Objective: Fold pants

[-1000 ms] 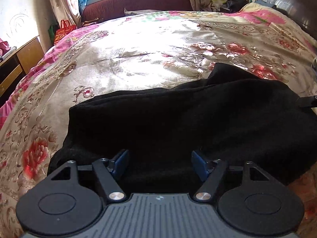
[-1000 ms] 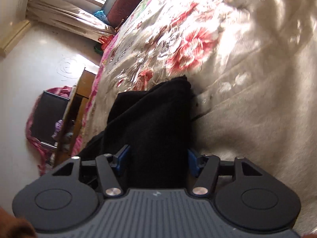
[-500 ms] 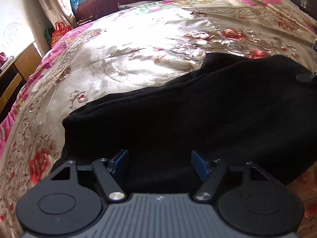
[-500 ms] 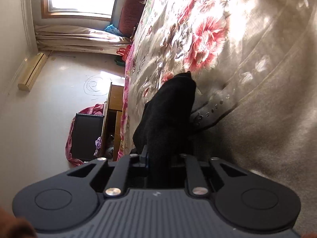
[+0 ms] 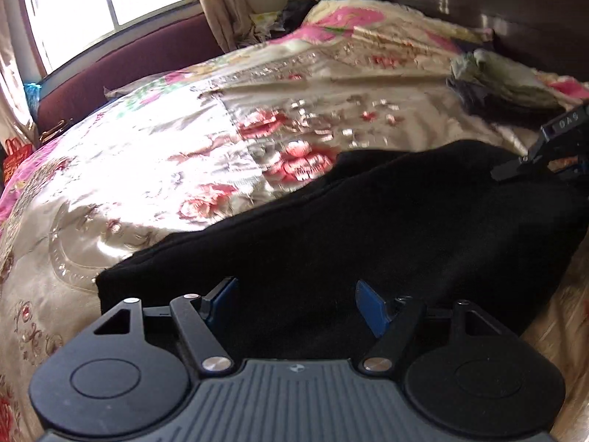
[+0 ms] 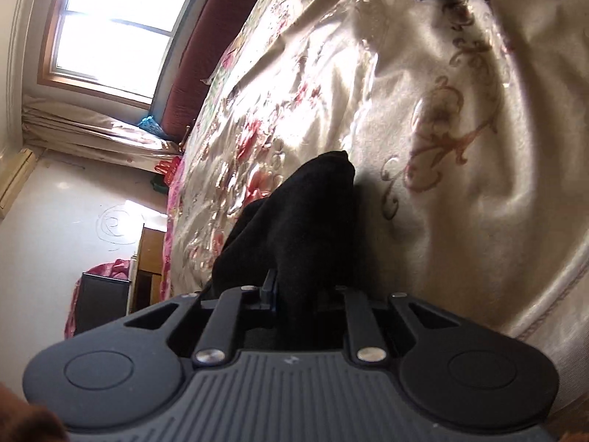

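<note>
Black pants lie across the near part of a floral bedspread. My left gripper is open, its blue-padded fingers spread over the near edge of the pants, holding nothing. My right gripper is shut on a bunched fold of the pants and lifts it off the bedspread. It also shows at the right edge of the left wrist view, at the far end of the pants.
A dark headboard and a pile of clothes are at the far right. A maroon bench stands under the window. A wooden cabinet stands beside the bed.
My right gripper closed on the pants edge and has lifted and turned with it. My left gripper stayed open and swung its view right toward the headboard.
</note>
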`<action>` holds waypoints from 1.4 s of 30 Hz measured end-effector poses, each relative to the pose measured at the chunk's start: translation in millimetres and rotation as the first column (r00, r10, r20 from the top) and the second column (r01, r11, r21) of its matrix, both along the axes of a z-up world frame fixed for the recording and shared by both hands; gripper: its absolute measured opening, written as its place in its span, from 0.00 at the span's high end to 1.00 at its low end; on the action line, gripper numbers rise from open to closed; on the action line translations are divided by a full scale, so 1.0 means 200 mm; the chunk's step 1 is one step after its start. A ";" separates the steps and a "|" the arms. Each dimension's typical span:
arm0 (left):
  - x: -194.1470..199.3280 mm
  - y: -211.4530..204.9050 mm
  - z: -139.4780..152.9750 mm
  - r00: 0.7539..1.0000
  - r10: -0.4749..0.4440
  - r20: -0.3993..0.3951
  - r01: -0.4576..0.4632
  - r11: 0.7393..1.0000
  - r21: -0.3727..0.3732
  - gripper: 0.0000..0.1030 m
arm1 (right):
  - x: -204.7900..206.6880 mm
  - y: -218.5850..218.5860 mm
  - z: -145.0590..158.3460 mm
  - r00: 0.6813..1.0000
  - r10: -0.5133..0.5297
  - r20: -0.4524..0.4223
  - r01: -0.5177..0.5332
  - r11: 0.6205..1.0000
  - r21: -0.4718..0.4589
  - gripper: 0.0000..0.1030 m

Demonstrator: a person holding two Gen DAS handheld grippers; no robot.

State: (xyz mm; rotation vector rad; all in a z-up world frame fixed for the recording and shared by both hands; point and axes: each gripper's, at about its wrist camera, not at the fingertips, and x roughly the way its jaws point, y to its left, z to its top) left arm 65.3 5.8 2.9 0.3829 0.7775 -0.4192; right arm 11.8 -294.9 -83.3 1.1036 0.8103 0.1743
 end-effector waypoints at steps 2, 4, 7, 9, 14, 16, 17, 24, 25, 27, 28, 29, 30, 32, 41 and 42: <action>0.04 0.02 -0.05 0.999 0.013 -0.045 -0.014 1.000 -0.011 0.17 | 0.00 0.02 -0.04 1.000 0.008 -0.005 -0.008 0.999 0.032 0.75; 0.05 0.08 -0.01 0.996 0.045 -0.080 -0.050 0.996 -0.071 0.17 | -0.02 0.02 -0.05 1.000 0.013 0.012 -0.013 0.999 0.029 0.71; 0.04 0.14 0.04 0.995 0.093 -0.038 -0.095 0.994 -0.058 0.17 | -0.05 0.01 -0.07 1.000 0.007 0.026 -0.009 0.998 0.067 0.67; 0.04 0.16 0.03 0.993 0.113 -0.034 -0.114 0.993 -0.037 0.17 | -0.07 -0.01 -0.07 0.999 0.016 0.028 -0.017 0.998 0.064 0.67; -0.01 0.12 -0.03 0.993 0.118 -0.014 -0.117 0.993 0.032 0.16 | -0.11 -0.04 -0.03 1.000 -0.003 0.023 0.001 0.999 0.055 0.79; -0.07 0.10 0.05 0.997 0.062 0.039 -0.063 0.998 0.026 0.15 | -0.12 -0.03 0.01 0.999 -0.003 0.040 0.002 0.999 0.038 0.81; -0.10 0.09 0.07 0.998 0.033 0.061 -0.035 0.999 0.025 0.13 | -0.11 -0.02 0.03 0.999 0.000 0.046 -0.001 1.000 0.021 0.82; -0.10 0.13 -0.01 0.998 0.069 0.011 -0.068 0.997 -0.038 0.10 | -0.10 0.02 0.15 0.999 -0.006 0.033 0.007 1.000 -0.020 0.82; -0.10 0.14 -0.01 0.997 0.072 0.013 -0.071 0.996 -0.056 0.09 | -0.09 0.04 0.21 0.999 0.000 0.049 0.001 1.000 -0.030 0.82; -0.09 0.17 -0.04 0.997 0.081 -0.001 -0.081 0.994 -0.073 0.08 | -0.06 0.08 0.33 0.996 0.026 0.080 -0.021 0.998 -0.066 0.82; -0.07 0.18 -0.06 0.996 0.090 -0.013 -0.091 0.991 -0.098 0.07 | -0.04 0.12 0.39 0.995 0.046 0.094 -0.037 0.995 -0.095 0.82; -0.06 0.20 -0.07 0.994 0.103 -0.025 -0.106 0.987 -0.124 0.07 | -0.02 0.17 0.46 0.992 0.067 0.107 -0.053 0.989 -0.135 0.82; -0.06 0.20 -0.08 0.993 0.118 -0.031 -0.121 0.981 -0.149 0.07 | 0.00 0.22 0.52 0.989 0.090 0.118 -0.068 0.982 -0.177 0.82; -0.06 0.20 -0.09 0.992 0.127 -0.020 -0.129 0.978 -0.164 0.06 | 0.04 0.34 0.64 0.982 0.138 0.130 -0.102 0.963 -0.250 0.82; -0.10 0.23 -0.11 0.993 0.115 0.019 -0.109 0.972 -0.206 0.05 | 0.19 1.04 0.84 0.909 0.402 0.113 -0.299 0.816 -0.494 0.82; -0.11 0.23 -0.11 0.994 0.112 0.020 -0.105 0.972 -0.210 0.05 | 0.21 1.14 0.81 0.899 0.428 0.094 -0.329 0.800 -0.502 0.82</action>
